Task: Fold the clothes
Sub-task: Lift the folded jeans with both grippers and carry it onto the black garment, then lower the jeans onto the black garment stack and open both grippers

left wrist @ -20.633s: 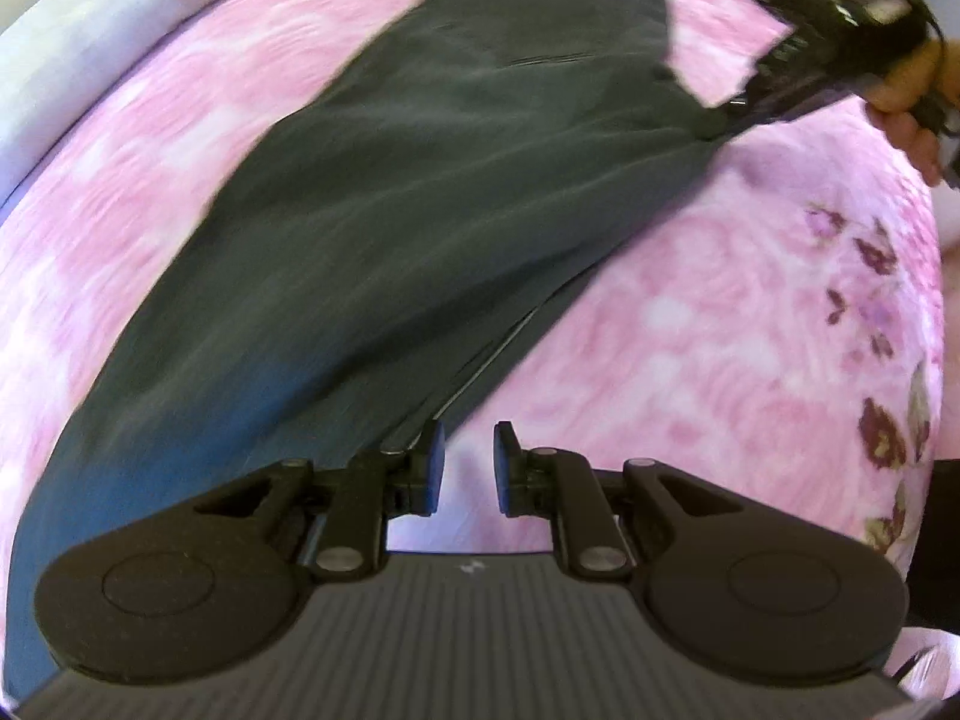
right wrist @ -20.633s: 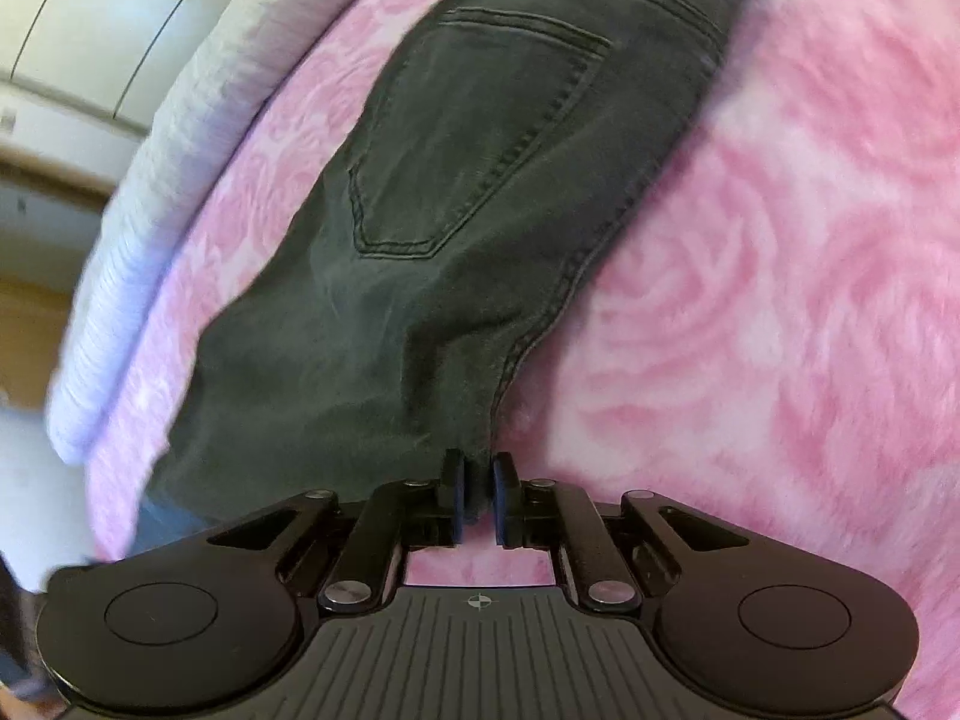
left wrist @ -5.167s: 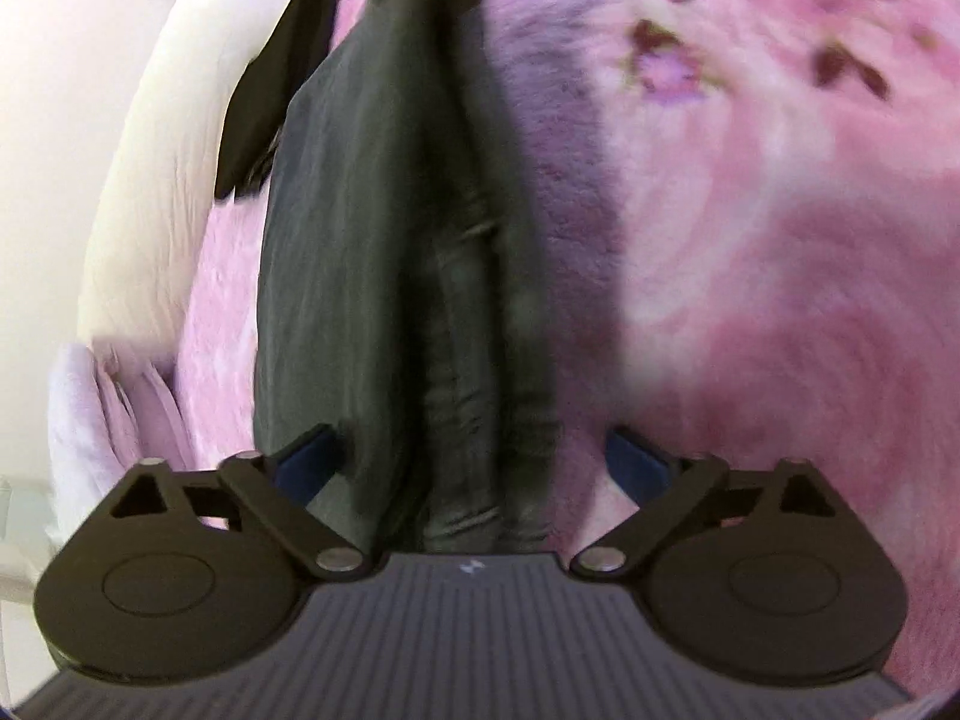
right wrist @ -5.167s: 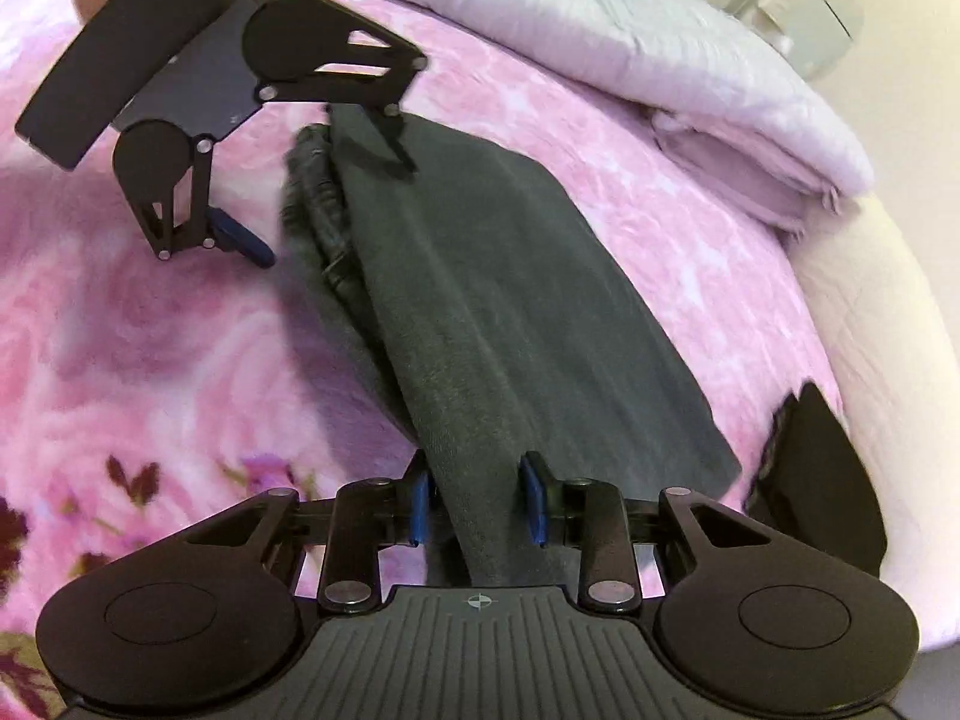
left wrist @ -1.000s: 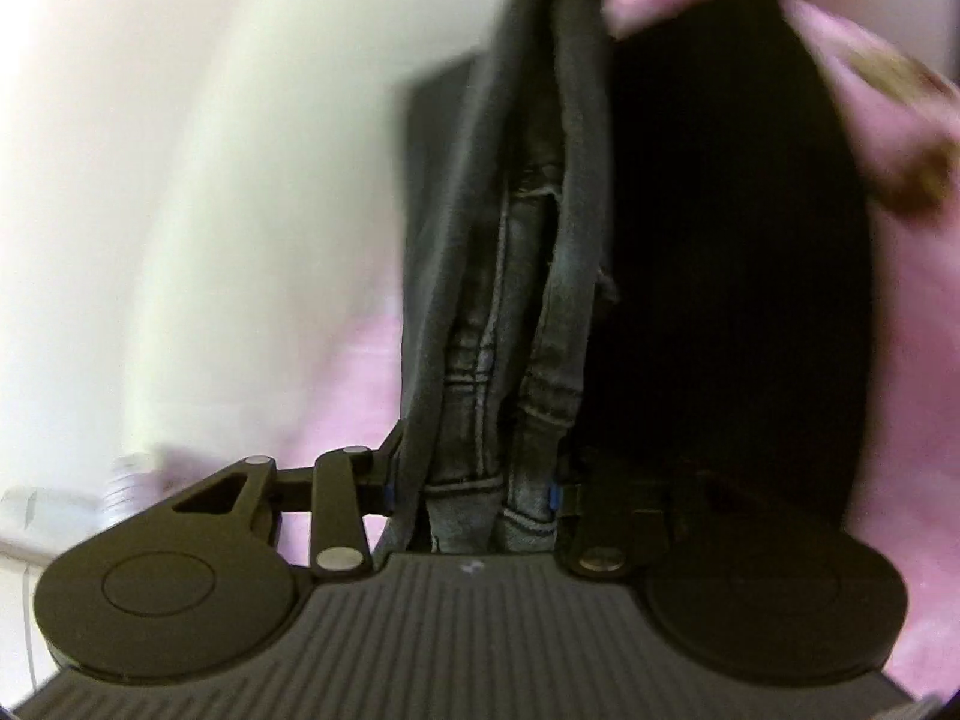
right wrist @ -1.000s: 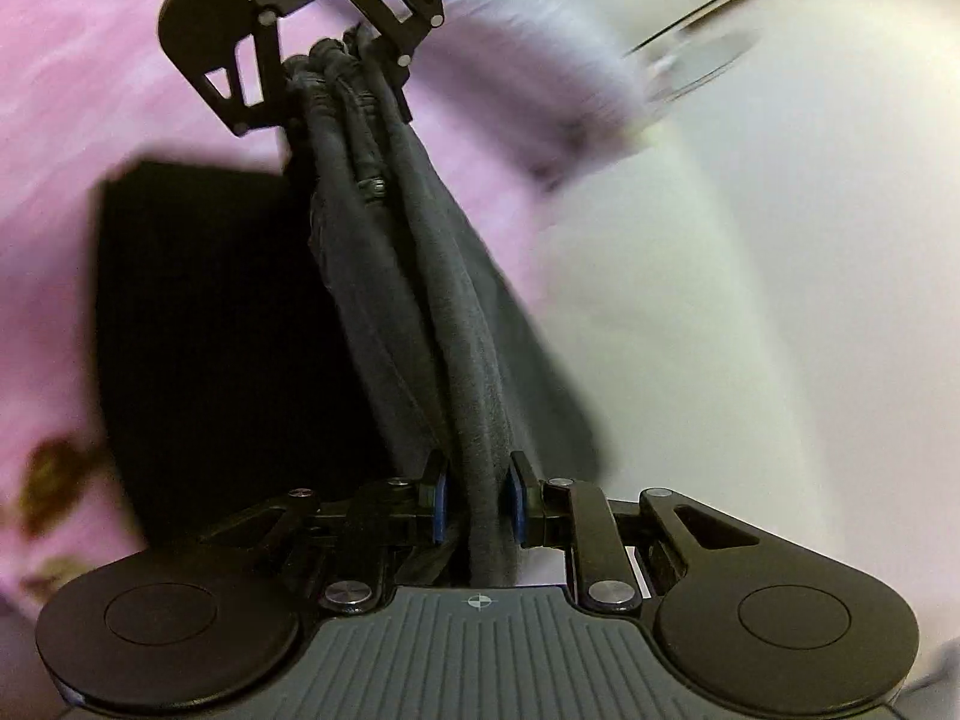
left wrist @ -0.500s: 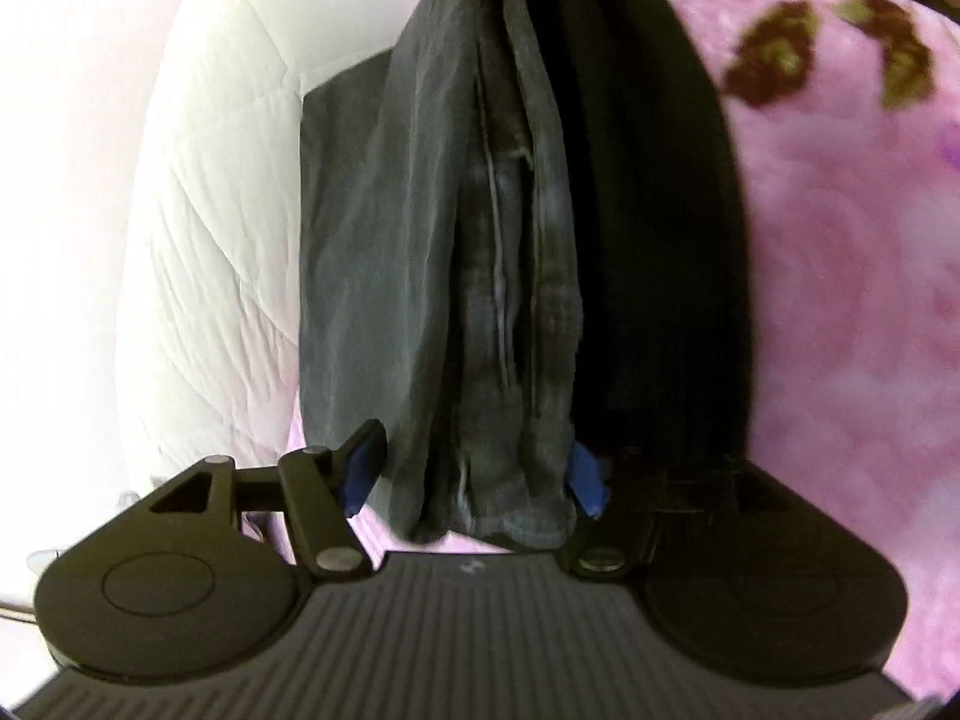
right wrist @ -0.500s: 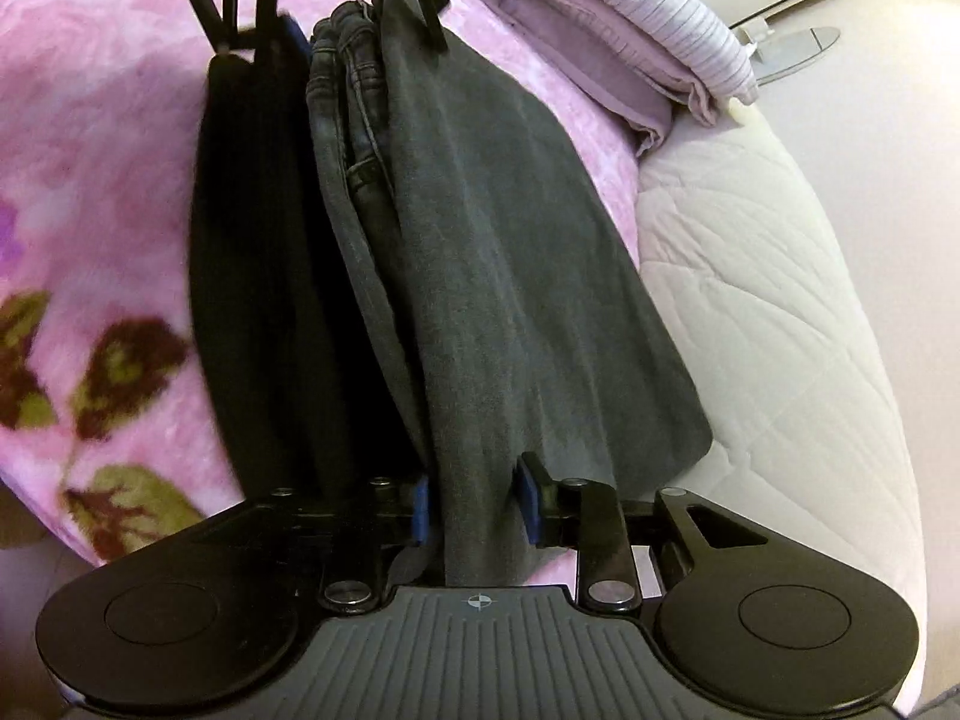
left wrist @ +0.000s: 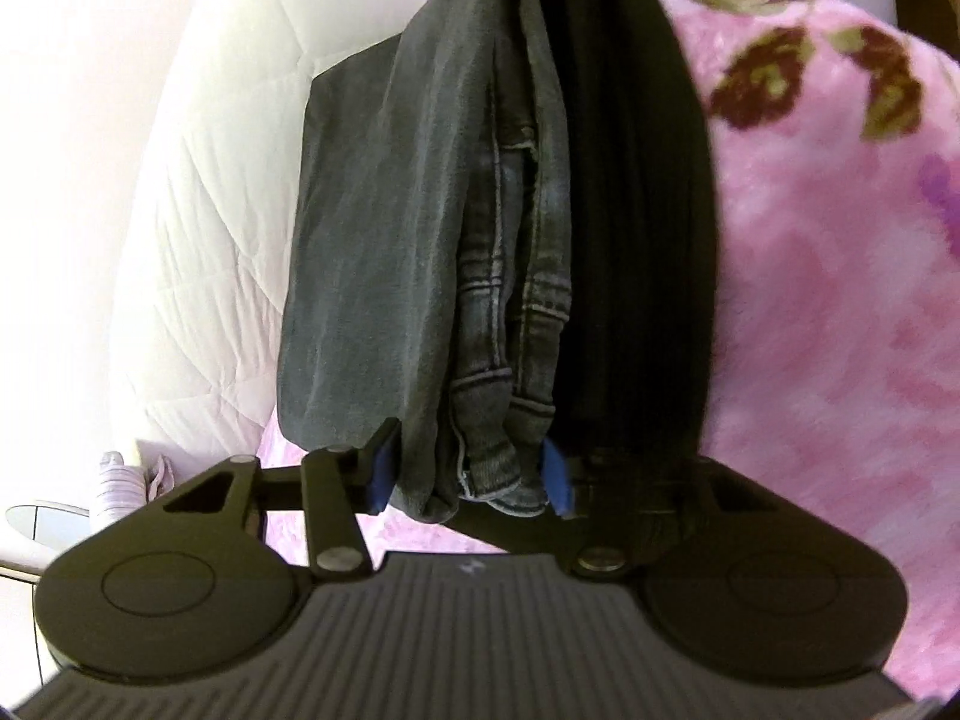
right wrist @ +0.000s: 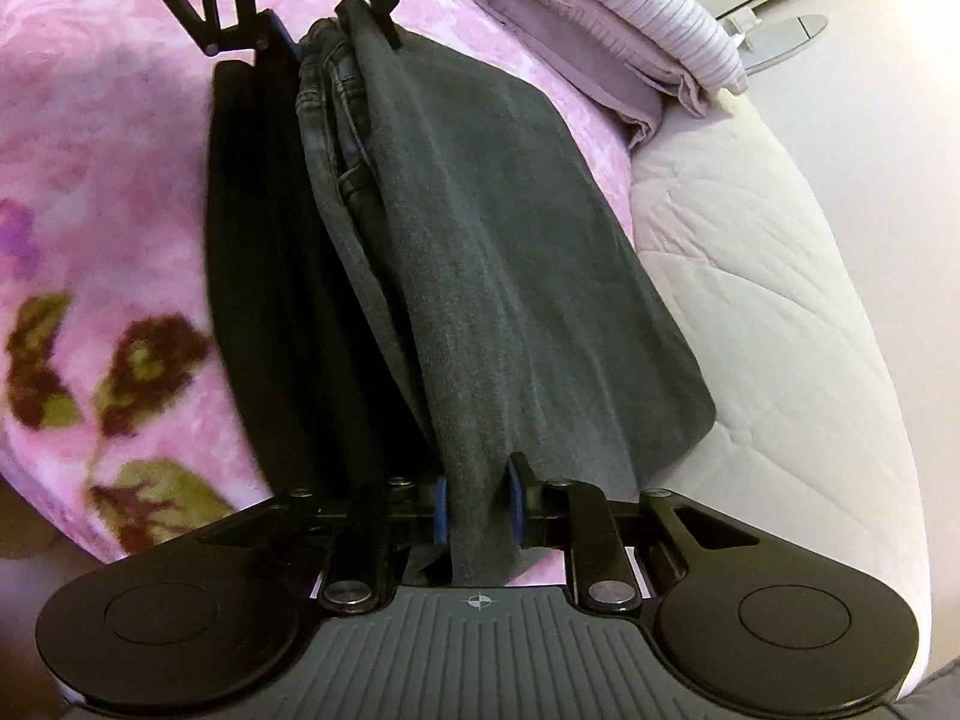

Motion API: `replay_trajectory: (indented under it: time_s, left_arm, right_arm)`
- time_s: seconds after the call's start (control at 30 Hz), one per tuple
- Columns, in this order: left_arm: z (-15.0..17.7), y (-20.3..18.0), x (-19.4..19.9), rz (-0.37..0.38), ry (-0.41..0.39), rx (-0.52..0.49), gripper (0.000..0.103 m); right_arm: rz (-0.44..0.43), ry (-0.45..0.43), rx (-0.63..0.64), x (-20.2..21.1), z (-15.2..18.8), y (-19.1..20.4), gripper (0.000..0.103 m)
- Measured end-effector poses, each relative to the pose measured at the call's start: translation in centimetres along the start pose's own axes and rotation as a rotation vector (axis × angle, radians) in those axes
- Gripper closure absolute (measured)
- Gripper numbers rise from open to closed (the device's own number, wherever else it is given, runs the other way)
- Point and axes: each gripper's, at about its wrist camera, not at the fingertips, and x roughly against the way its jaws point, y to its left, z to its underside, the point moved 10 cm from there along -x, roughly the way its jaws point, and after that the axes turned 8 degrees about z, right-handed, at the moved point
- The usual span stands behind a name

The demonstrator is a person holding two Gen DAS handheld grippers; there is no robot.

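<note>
Folded dark grey jeans (left wrist: 384, 252) hang stretched between my two grippers, above the pink blanket's edge. My left gripper (left wrist: 468, 477) has its jaws spread around the thick hem end of the bundle, with the blue pads (left wrist: 383, 477) beside the cloth. My right gripper (right wrist: 477, 507) is shut on the other end of the jeans (right wrist: 480, 252). The left gripper shows at the top of the right wrist view (right wrist: 300, 30). A black garment (right wrist: 264, 276) lies flat on the blanket right beside the jeans.
A pink floral blanket (left wrist: 840, 312) covers the bed. A white quilted mattress edge (right wrist: 768, 312) lies under the hanging jeans. Folded lilac striped bedding (right wrist: 630, 18) is stacked at the far end.
The left gripper's jaws have spread from clamping the hem to standing wide around it. The jeans have come down beside the black garment and the motion blur has gone.
</note>
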Motion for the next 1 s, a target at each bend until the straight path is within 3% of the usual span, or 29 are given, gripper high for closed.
replay_trajectory:
  time_s: [0.27, 0.43, 0.47, 0.6, 0.7, 0.77, 0.83, 0.9, 1.0]
  left_arm:
    - [0.8, -0.5, -0.3, 0.010, 0.002, -0.006, 0.060]
    - [1.2, -0.1, -0.1, 0.048, 0.023, -0.003, 0.053]
    - [1.3, 0.1, 0.3, 0.065, 0.026, 0.022, 0.048]
    - [2.4, 0.9, 2.0, 0.107, 0.063, 0.162, 0.042]
    - [3.3, 1.9, 4.2, 0.121, 0.069, 0.327, 0.042]
    - [3.7, 3.0, 5.9, 0.108, 0.054, 0.446, 0.042]
    - [0.0, 4.5, 5.5, 0.090, 0.026, 0.559, 0.042]
    - [-0.1, 6.7, 7.2, 0.058, -0.007, 0.677, 0.042]
    - [-2.1, 8.1, 3.9, 0.062, -0.011, 0.831, 0.044]
  right_arm:
    - [-0.004, 0.010, 0.011, -1.1, -0.2, 1.2, 0.084]
    - [-0.011, 0.017, 0.050, -1.1, 0.0, 1.9, 0.074]
    - [-0.014, 0.028, 0.047, -1.0, 0.1, 2.0, 0.073]
    - [-0.015, 0.066, 0.001, 0.1, 0.6, 2.1, 0.065]
    - [-0.057, 0.111, -0.107, 1.4, 0.8, 1.7, 0.065]
    - [-0.072, 0.092, -0.235, 3.0, 0.4, 0.4, 0.065]
    - [-0.077, 0.066, -0.358, 4.3, -0.3, -1.2, 0.065]
    - [-0.073, 0.053, -0.493, 4.8, -0.8, -3.0, 0.065]
    - [-0.052, 0.069, -0.687, 3.8, -1.0, -5.6, 0.065]
